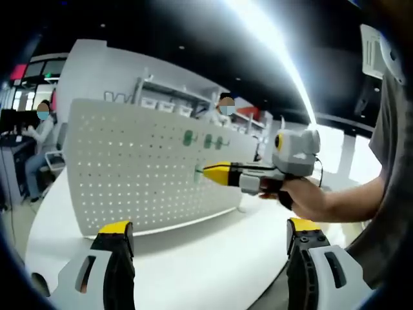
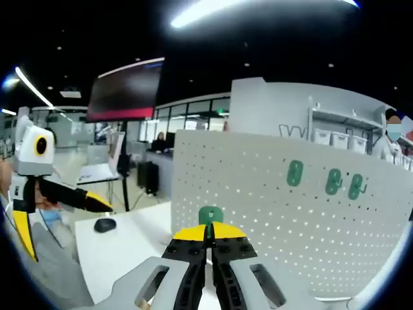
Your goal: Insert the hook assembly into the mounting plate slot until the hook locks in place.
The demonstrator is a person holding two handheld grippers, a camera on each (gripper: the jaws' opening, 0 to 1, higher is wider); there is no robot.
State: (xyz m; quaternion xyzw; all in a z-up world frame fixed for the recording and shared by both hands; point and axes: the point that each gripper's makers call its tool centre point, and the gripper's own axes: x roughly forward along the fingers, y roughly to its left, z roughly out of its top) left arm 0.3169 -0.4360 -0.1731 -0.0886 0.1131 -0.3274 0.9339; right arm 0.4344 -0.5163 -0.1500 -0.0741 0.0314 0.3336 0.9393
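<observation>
A white pegboard mounting plate (image 1: 129, 168) stands upright on the white table (image 1: 193, 258). Three green hooks (image 1: 208, 141) hang on its upper right. My right gripper (image 1: 216, 172), held by a hand, presses a green hook assembly (image 1: 199, 172) against the board. In the right gripper view that gripper (image 2: 208, 234) is shut on the green hook assembly (image 2: 210, 215), close to the pegboard (image 2: 290, 232), with the mounted hooks (image 2: 333, 182) higher up. My left gripper (image 1: 210, 232) is open and holds nothing, back from the board; it also appears at the left (image 2: 58, 216).
A dark computer mouse (image 2: 104, 225) lies on the table (image 2: 122, 248) left of the board. A large screen (image 2: 126, 90) hangs behind. Shelves with white bins (image 1: 161, 103) and seated people (image 1: 40, 139) are in the background.
</observation>
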